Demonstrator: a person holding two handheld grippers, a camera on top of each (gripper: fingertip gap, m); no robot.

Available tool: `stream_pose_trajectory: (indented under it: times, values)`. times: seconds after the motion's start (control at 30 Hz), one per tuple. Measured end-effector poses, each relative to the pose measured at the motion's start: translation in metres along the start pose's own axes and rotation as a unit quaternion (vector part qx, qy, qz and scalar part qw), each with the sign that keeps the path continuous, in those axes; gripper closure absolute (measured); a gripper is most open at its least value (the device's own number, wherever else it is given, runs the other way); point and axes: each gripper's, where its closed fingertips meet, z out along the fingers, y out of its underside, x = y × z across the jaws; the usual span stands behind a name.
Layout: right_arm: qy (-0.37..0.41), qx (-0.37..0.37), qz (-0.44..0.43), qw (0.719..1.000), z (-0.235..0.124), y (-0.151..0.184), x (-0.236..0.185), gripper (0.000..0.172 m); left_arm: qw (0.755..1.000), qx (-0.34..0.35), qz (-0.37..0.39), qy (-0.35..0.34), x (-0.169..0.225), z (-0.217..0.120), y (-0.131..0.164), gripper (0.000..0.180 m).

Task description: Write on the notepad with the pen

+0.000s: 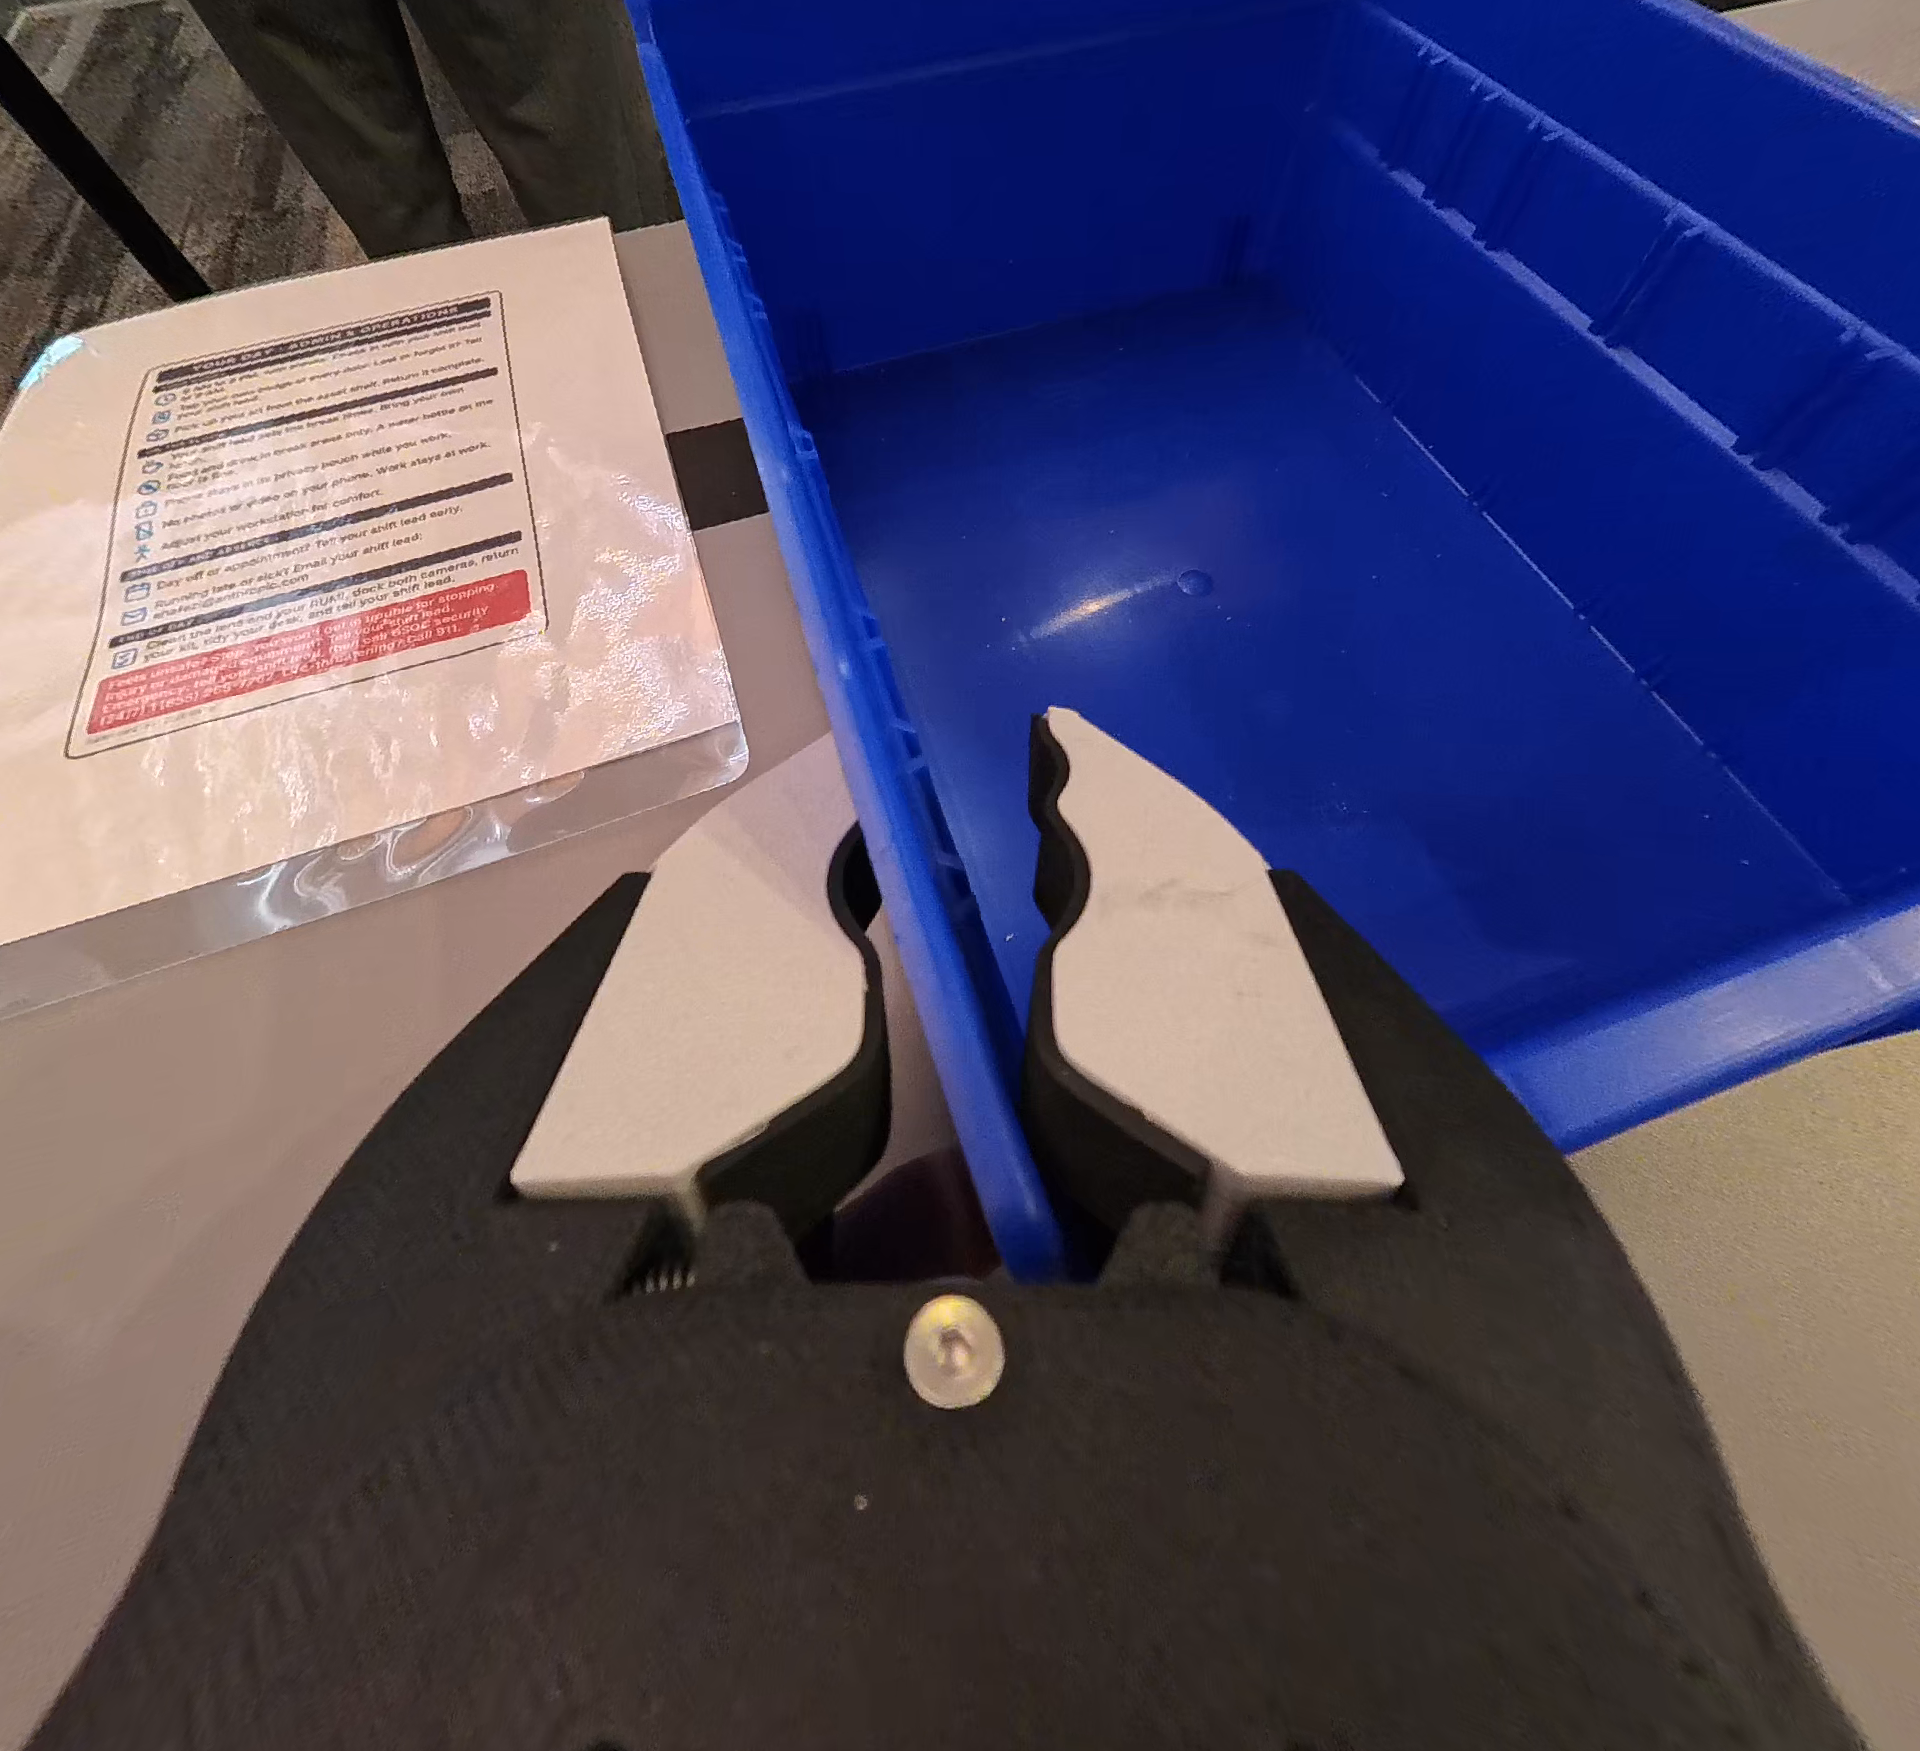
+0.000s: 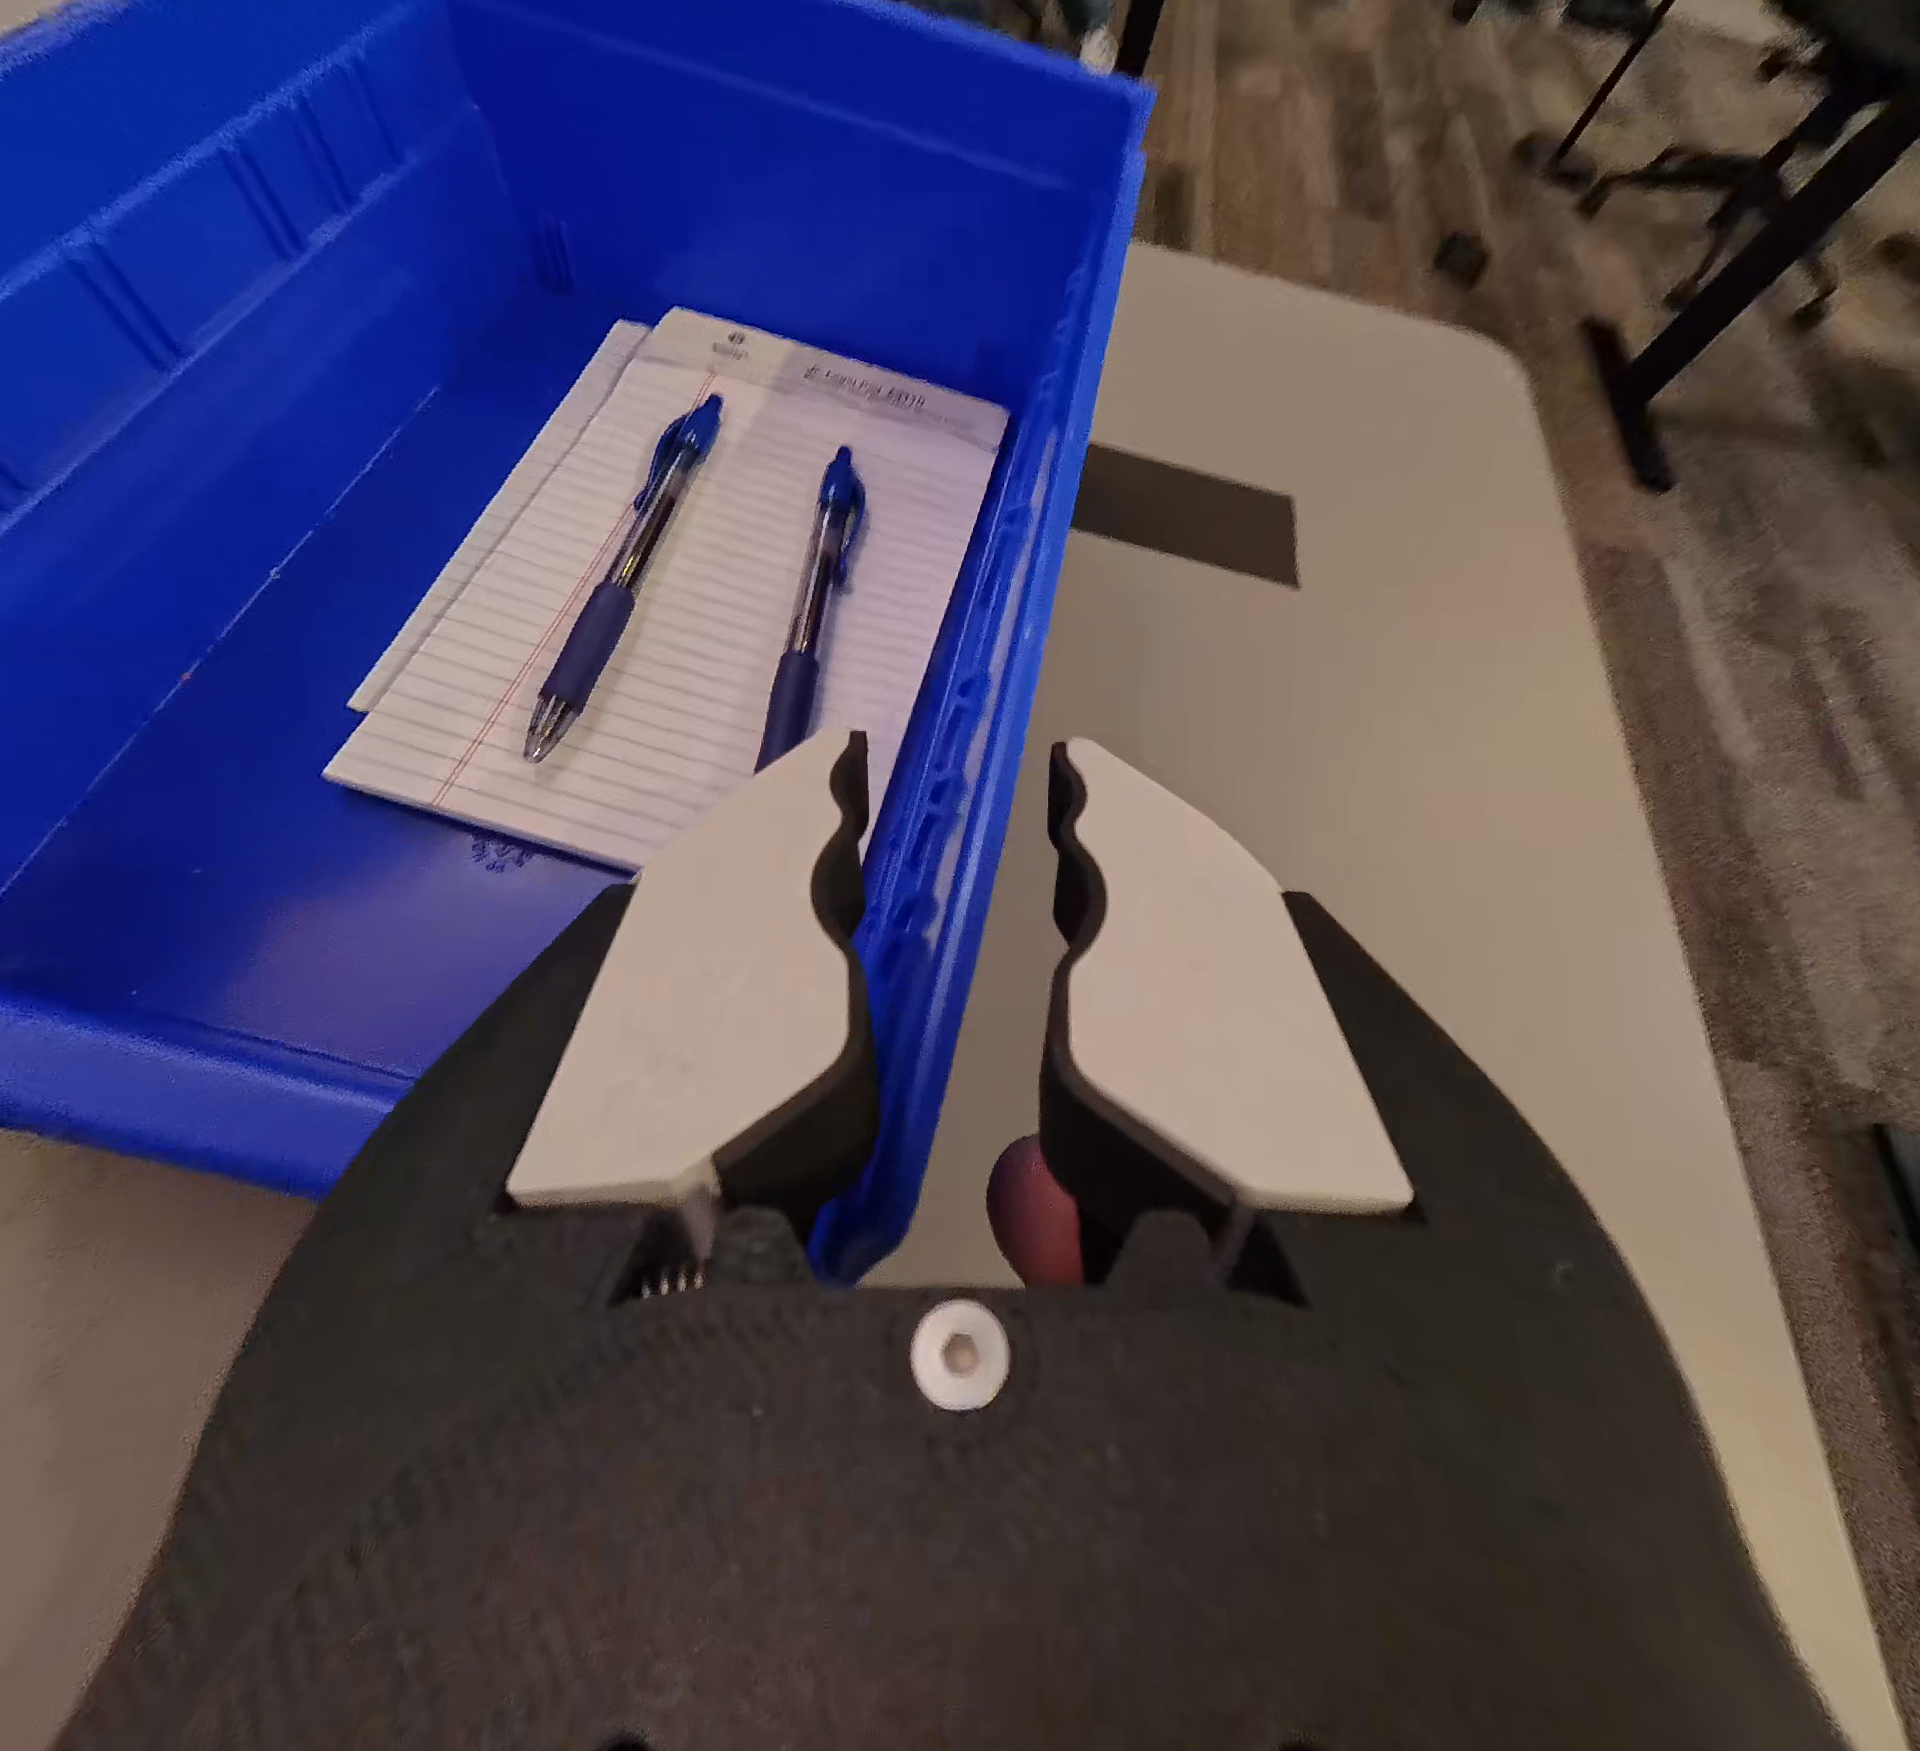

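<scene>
Two hand-held grippers, each astride a long wall of one blue bin [image 1: 1247,143].

Left hand-held gripper [image 1: 951,787]: jaws drawn to a narrow gap around the bin's wall. One finger stood inside the bin and the other outside, its tip hidden under the rim. The inner pad [image 1: 1049,1026] lay against the rim, and the wall filled most of the gap.

Right hand-held gripper [image 2: 956,751]: jaws moderately open around the opposite wall. The inner pad lay close along the wall. The outer pad [image 2: 1070,870] stood clear of it, with bare tabletop [image 2: 1299,870] showing between. Nothing was gripped.

Notepad [image 2: 717,683]: white, ruled, red margin line, flat on the bin floor at 11 o'clock from the right hand-held gripper. It lay close to that wall, with a second pad's edge showing beneath.

Pens: two, with blue rubber grips and clear barrels, lying roughly parallel on the notepad and apart from each other. One [image 2: 613,579] lay along the margin line. The other [image 2: 816,589] lay nearer the wall, its tip hidden behind the inner finger.

Blue bin: moulded plastic, glossy floor, ribbed walls.

Laminated sheet [image 1: 312,538]: glossy and printed, at 10 o'clock from the left hand-held gripper.

Black tape strip [image 2: 1184,512]: on the matte grey tabletop at 1 o'clock from the right hand-held gripper.
</scene>
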Motion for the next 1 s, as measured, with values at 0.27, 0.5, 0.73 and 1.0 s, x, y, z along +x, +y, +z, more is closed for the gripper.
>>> stream_pose_trajectory:
  times: [0.27,0.5,0.73,1.0]
  values:
    - [-0.014,-0.029,0.012,0.999,0.012,0.017,-0.003,0.135,1.000,0.005,-0.001,0.000,0.000,0.000,0.000,0.155]
    - [-0.023,-0.030,0.015,0.999,0.013,0.018,-0.004,0.136,1.000,0.008,-0.001,0.002,0.001,0.000,-0.001,0.155]
    - [-0.025,-0.030,0.014,0.999,0.013,0.018,-0.005,0.137,1.000,0.010,-0.001,0.003,0.001,0.000,-0.001,0.155]
    - [-0.029,-0.031,0.015,0.999,0.014,0.020,-0.006,0.137,1.000,0.012,0.000,0.002,0.001,0.000,-0.001,0.155]
